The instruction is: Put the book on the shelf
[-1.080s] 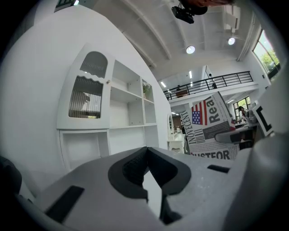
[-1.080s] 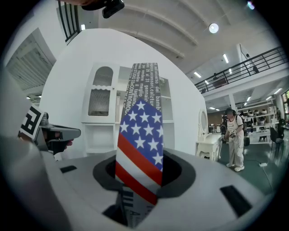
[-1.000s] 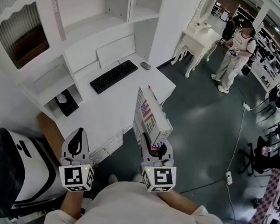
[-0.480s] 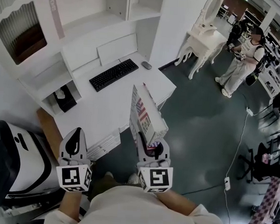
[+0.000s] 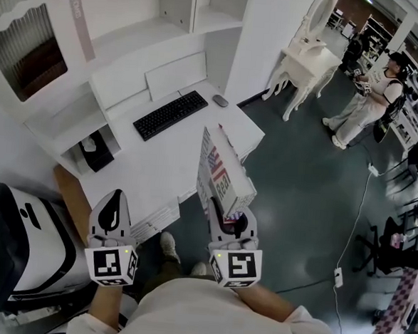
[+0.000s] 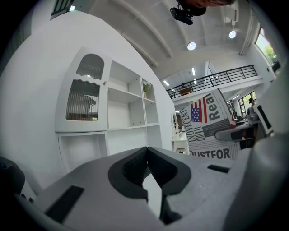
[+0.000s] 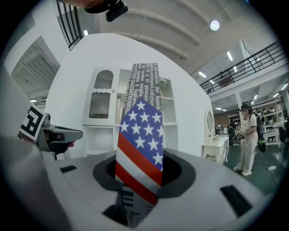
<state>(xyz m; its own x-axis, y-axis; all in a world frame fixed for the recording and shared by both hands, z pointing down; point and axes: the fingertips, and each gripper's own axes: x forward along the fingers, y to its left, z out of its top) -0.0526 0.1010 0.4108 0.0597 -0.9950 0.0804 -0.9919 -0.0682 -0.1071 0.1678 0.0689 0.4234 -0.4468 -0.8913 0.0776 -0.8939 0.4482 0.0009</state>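
Note:
A book (image 5: 221, 172) with a flag-and-newsprint cover stands upright over the desk's front edge, and my right gripper (image 5: 227, 215) is shut on its lower end. In the right gripper view the book (image 7: 140, 131) rises from between the jaws of the right gripper (image 7: 140, 173) and hides the middle of the white shelf unit (image 7: 174, 113). My left gripper (image 5: 113, 204) hangs to the left of the book, lower and apart from it. Its jaws are shut on nothing in the left gripper view (image 6: 146, 151). The shelf unit (image 5: 181, 7) stands behind the desk, with open compartments (image 6: 122, 106).
On the white desk (image 5: 152, 162) lie a black keyboard (image 5: 170, 113) and a mouse (image 5: 220, 101). A dark object (image 5: 96, 153) sits in a low cubby. A white vanity table (image 5: 306, 59) and a person (image 5: 371, 95) are at the far right; cables (image 5: 351, 223) cross the floor.
The book and both grippers keep nearly the same place and grip. The person in the background has moved farther right. A foot now shows under the desk edge.

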